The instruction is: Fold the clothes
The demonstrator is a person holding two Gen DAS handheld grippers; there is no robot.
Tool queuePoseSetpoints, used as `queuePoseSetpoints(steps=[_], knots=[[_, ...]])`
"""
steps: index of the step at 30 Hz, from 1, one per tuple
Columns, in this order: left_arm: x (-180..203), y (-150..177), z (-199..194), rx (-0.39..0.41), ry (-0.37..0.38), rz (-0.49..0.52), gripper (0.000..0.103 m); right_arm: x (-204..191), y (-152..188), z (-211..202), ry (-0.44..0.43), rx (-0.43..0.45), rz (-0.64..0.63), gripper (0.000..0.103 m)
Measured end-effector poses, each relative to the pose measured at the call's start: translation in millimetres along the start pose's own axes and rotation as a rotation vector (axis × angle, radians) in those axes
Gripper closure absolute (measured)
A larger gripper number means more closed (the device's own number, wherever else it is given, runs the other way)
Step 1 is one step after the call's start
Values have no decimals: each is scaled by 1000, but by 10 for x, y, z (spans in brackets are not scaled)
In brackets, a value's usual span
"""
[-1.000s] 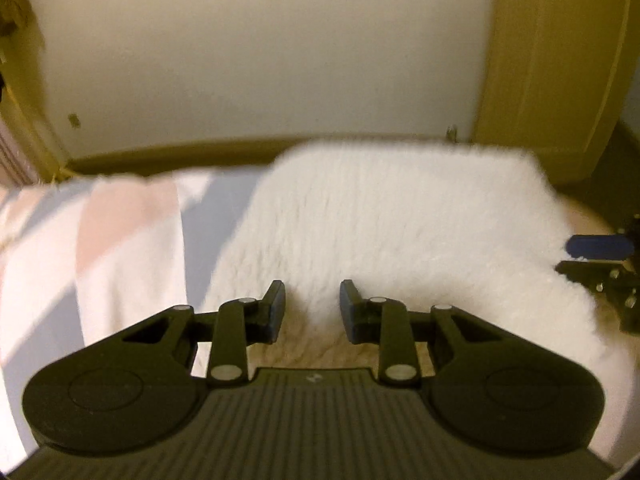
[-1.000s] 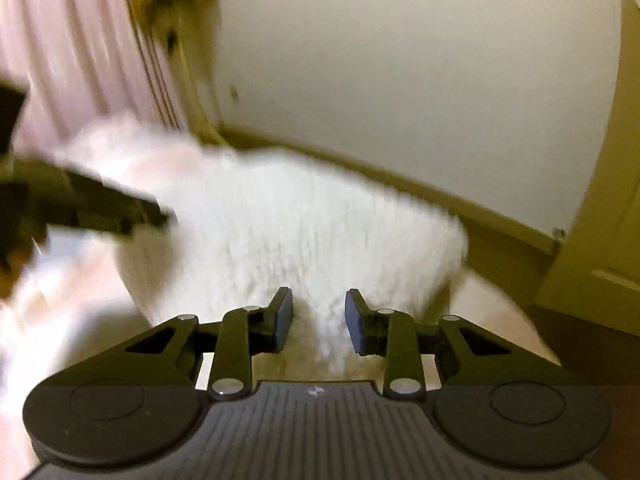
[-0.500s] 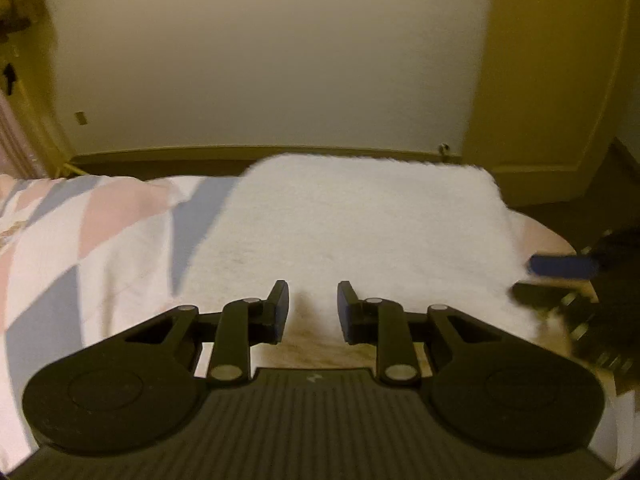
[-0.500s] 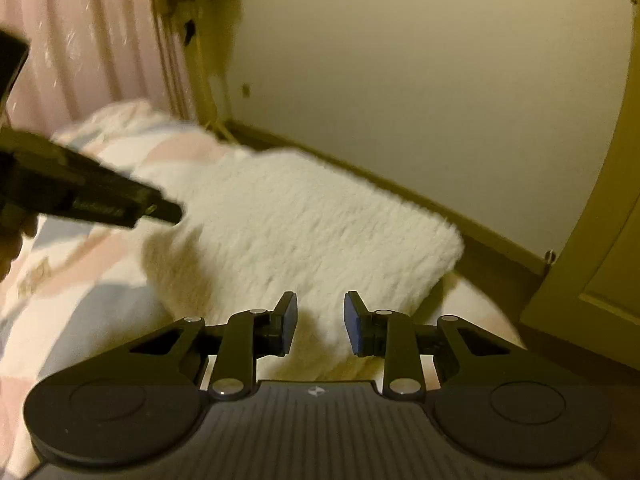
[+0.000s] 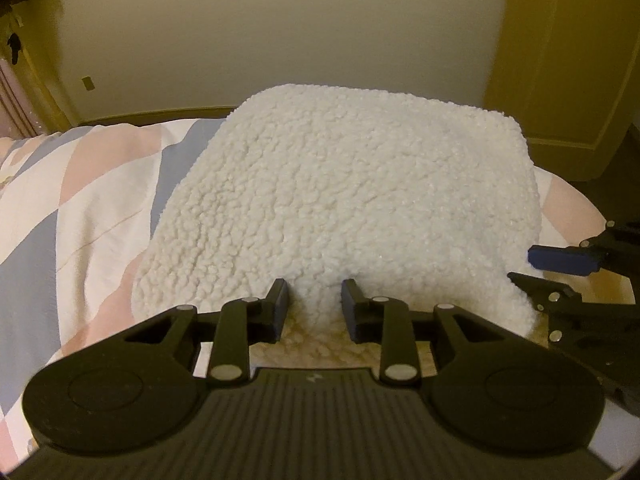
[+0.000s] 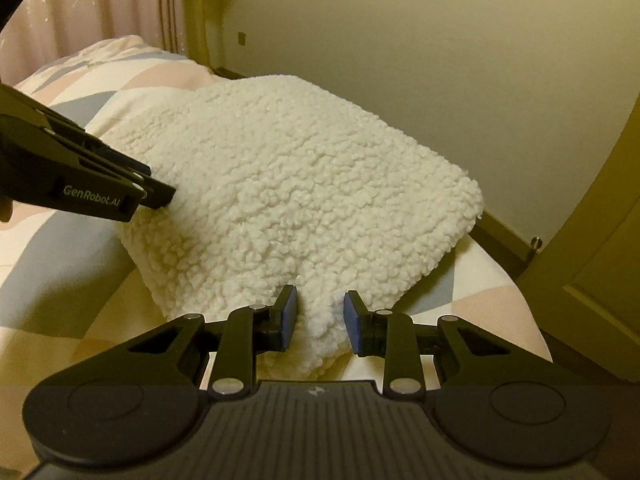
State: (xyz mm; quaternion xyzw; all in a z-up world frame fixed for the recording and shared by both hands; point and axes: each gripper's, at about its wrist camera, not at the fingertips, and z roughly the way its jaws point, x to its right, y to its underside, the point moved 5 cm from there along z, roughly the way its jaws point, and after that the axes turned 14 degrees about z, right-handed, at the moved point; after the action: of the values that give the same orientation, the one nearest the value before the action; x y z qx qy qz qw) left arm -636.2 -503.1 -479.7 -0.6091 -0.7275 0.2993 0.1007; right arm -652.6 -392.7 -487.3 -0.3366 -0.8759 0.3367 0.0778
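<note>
One white fleece garment (image 5: pixel 344 200) lies folded into a thick, roughly square bundle on the bed (image 5: pixel 80 216), its near edge lifted slightly toward the two cameras; in the right wrist view the same garment (image 6: pixel 288 200) runs diagonally from the lower middle up to the left. Two grippers work on it. The left gripper (image 5: pixel 314 304) has a lump of the fleece's near edge between its fingers, the pads pinching that fold from both sides. The right gripper (image 6: pixel 320 320) does the same at another spot on the near edge, its blue pads closed against a hanging tuft of fleece. Each gripper also shows in the other's view: the right gripper (image 5: pixel 560 272) enters from the right edge beside the garment's corner, and the left gripper (image 6: pixel 152 188) reaches in from the left and touches the fleece. The bed carries one cover printed with pale pink, grey-blue and cream triangles. Behind it stands a plain cream wall (image 5: pixel 280 32) with a dark baseboard, a yellowish door or cupboard (image 5: pixel 568 60) at the right, and a pinkish curtain (image 6: pixel 80 4) at the left. The underside of the garment, its sleeves and any collar are hidden inside the fold, so what kind of clothing it is cannot be made out.
</note>
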Motion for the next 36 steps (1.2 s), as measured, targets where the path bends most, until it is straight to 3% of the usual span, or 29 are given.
queuePoseSetpoints(steps=[4,7,8,13,17,21,26,31,33,36], knots=[[-60,-2,-186,-2,-7,-45,77,150,-126,-242,-41,41,103,69],[-77,46,-474,-1,-8,-86,72,250,-167,-661,-78,95,206,58],[-83,62,-571,-1,-9,-100,67,278,-138,-783,-81,100,229,57],[-17,375,-1227,-48,-25,-171,62,309,164,-1373,-82,72,356,52],[8,592,-1918,-59,-39,-252,46,236,274,-1919,-95,77,451,35],[67,691,-2727,-7,-81,-249,37,52,236,-2559,-114,120,435,18],[140,802,-3617,44,-151,-214,25,-152,244,-3265,-115,150,413,8],[235,927,-4326,82,-198,-200,21,-297,362,-3835,-118,154,409,3],[278,985,-4518,95,-221,-193,10,-348,413,-4019,-103,154,399,2],[360,1079,-4788,108,-251,-190,9,-411,496,-4277,-77,158,385,2]])
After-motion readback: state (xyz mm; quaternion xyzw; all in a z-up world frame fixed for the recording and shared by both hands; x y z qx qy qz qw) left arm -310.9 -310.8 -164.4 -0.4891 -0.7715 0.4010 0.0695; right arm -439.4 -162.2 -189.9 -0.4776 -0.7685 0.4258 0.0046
